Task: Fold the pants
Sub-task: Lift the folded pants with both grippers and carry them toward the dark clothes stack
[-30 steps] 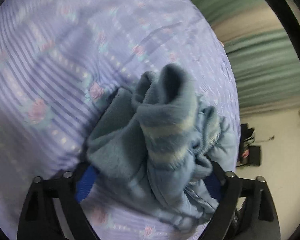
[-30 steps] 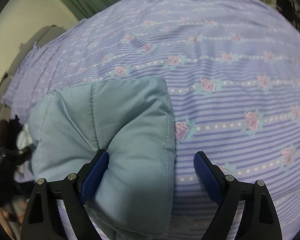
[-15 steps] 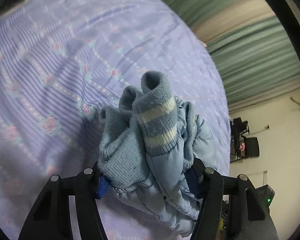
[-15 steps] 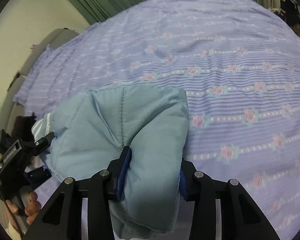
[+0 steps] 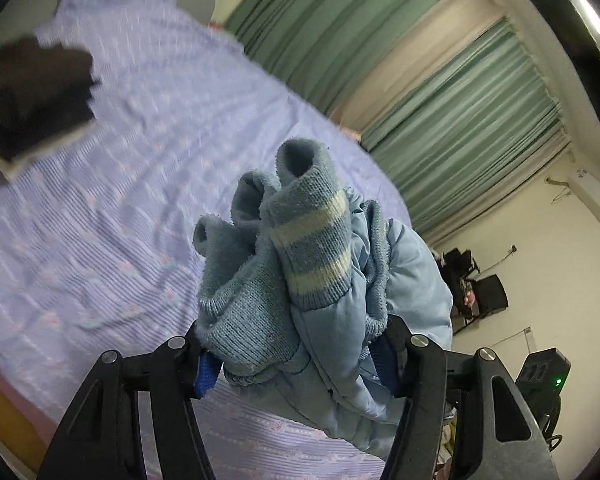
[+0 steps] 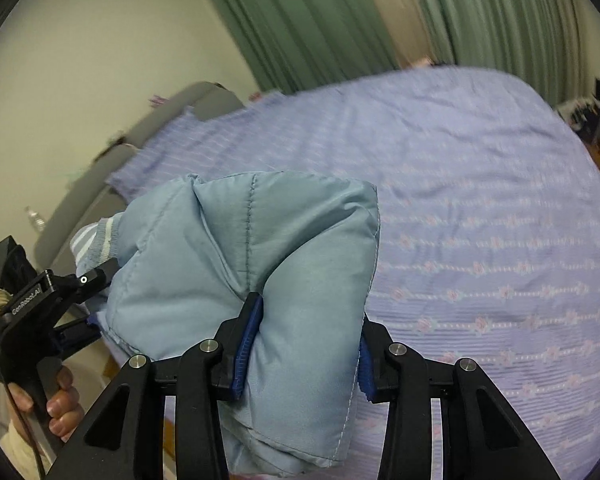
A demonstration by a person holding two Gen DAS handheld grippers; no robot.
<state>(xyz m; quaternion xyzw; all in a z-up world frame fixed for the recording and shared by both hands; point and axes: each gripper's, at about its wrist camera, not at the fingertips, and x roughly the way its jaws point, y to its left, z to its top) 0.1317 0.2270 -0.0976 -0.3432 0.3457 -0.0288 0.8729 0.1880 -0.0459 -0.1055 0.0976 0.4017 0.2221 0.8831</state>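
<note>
The light blue padded pants point(image 6: 236, 264) are held up above the purple bed sheet point(image 6: 480, 200) by both grippers. My left gripper point(image 5: 296, 354) is shut on the bunched end with the striped knit cuffs point(image 5: 312, 240). My right gripper point(image 6: 302, 354) is shut on the smooth padded end of the pants. The left gripper also shows at the left of the right wrist view point(image 6: 44, 304), clamped on the far end of the pants, with the person's hand point(image 6: 62, 408) on its handle.
A dark folded garment point(image 5: 36, 96) lies on the sheet point(image 5: 140, 184) at the far left. Green curtains point(image 5: 440, 92) hang behind the bed. A grey headboard point(image 6: 148, 128) runs along the wall. A chair and gear point(image 5: 480, 288) stand on the floor at right.
Both grippers closed on the pants and lifted them off the sheet. The views tilted up, so curtains and walls now show.
</note>
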